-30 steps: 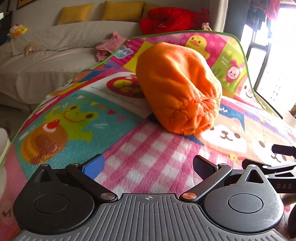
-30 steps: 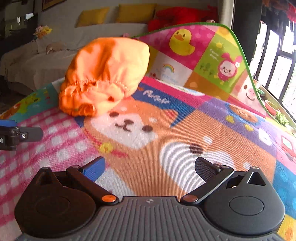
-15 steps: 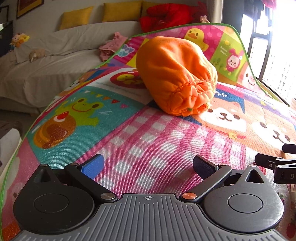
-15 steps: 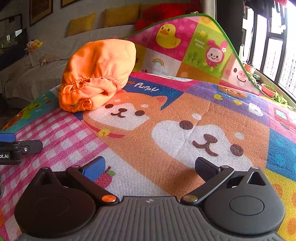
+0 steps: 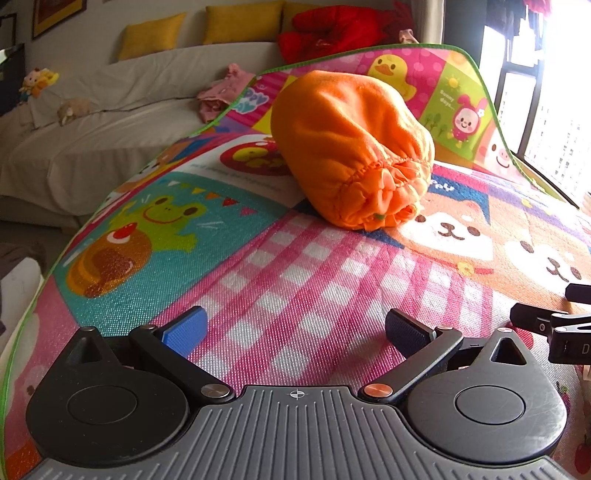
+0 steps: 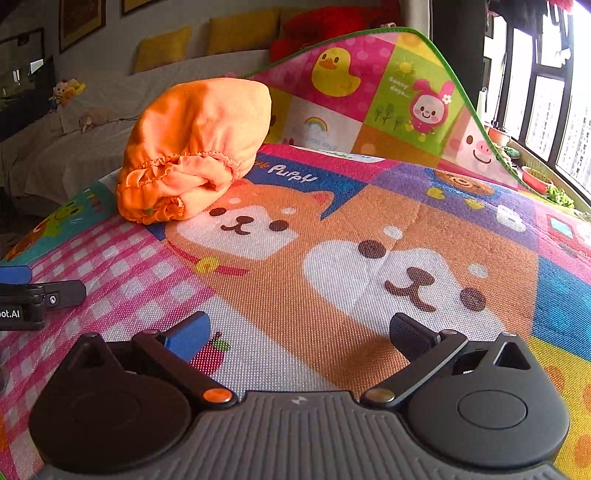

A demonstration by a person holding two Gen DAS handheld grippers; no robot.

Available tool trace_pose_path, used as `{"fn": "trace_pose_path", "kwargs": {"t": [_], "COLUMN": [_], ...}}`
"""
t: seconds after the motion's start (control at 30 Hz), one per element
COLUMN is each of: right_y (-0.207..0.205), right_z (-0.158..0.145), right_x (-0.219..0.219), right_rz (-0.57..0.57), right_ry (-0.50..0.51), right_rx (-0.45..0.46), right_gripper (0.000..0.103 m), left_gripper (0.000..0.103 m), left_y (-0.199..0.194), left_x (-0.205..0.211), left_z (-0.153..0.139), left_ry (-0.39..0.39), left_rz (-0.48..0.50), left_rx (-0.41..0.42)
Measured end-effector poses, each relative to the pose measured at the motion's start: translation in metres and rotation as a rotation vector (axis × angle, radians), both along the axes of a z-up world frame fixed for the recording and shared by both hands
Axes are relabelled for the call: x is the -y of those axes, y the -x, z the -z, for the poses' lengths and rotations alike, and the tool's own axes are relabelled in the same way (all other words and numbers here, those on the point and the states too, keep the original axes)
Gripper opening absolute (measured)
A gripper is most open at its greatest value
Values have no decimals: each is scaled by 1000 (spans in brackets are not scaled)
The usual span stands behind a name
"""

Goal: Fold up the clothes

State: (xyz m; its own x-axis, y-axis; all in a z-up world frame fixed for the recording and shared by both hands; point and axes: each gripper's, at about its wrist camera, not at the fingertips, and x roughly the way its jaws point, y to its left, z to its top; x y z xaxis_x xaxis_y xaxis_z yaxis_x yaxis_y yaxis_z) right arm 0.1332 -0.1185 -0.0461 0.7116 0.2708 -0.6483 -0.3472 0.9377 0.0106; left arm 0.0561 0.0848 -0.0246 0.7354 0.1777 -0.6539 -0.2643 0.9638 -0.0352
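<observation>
Two grippers pull back from a finished orange bundle

Both tools sit low over the play mat (image 5: 303,291), side by side, with nothing between their fingers. The left gripper (image 5: 295,330) has its blue and black pads spread wide, and the right gripper (image 6: 300,334) is spread just as wide over the printed dog faces. Each tool's tip shows at the edge of the other's view.

Over the last second both have drawn back toward the near edge of the mat, so the orange garment (image 5: 354,155) now lies well apart from them, smaller in both views than it was. It rests on the mat as a compact, puffy bundle, its gathered elastic hem turned toward the cameras, just beside the puppy print. Behind it are the sofa (image 5: 110,122) and its yellow cushions (image 5: 151,35).

Empty jaws, plus the retreat, suggest this piece is done; a pink garment (image 5: 221,96) on the sofa may be next.
</observation>
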Motion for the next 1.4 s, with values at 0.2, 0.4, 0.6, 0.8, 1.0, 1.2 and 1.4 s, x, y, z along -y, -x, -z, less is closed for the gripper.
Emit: {"fn": "trace_pose_path", "kwargs": {"t": [0.2,0.4,0.6,0.8,1.0,1.2,1.4], "right_y": [-1,0,0,0,1,2,-1], "right_z": [0,0,0,0,1,1,1], "right_x": [-1,-1,-1,-1,-2,-3,-8], "right_rz": [2,4,4,5,7,19,22], "right_ry": [5,5,4,3,3,3,12], "right_rx": [-2,-1,0,0,0,5,8], "right_gripper": [103,103,103,103,103,103,103], "left_gripper": [103,103,103,103,103,103,103], "left_y": [-3,-3,-2,-1,-1,0,-1], "left_x": [5,6,6,6,6,6,6], "left_z": [0,0,0,0,0,-1,-1], "left_ry": [-34,-31,-28,-23,-22,-21,-22], "left_rz": [-5,-6,-6,-7,-7,-6,-3], "left_rx": [-25,-22,-18,-14,-14,-14,-17]}}
